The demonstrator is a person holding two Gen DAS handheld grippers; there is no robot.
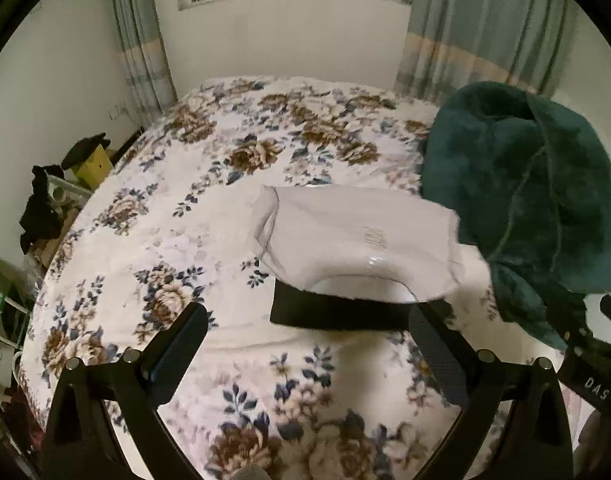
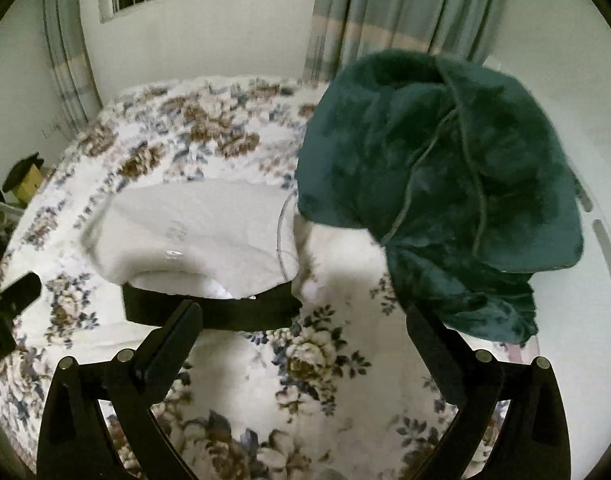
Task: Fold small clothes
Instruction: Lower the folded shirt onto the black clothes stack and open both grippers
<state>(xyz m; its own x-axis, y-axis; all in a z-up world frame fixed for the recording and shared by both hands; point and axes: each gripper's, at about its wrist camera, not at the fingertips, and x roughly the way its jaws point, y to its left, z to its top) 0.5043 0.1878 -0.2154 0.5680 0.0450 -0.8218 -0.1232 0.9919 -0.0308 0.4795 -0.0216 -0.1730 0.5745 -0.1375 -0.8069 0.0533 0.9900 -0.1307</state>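
White letters "DAS" on the right gripper [image 1: 597,376]; garment print illegible.

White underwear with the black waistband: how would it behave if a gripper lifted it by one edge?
The white underwear looks thin and lies flat on the floral blanket, so it would probably droop and weigh little. Its black waistband looks thicker, likely a firmer grip.

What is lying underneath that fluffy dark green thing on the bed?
The green garment overlaps one corner of the white underwear, and both lie on the floral bedspread. Whatever else sits beneath the green heap is covered.
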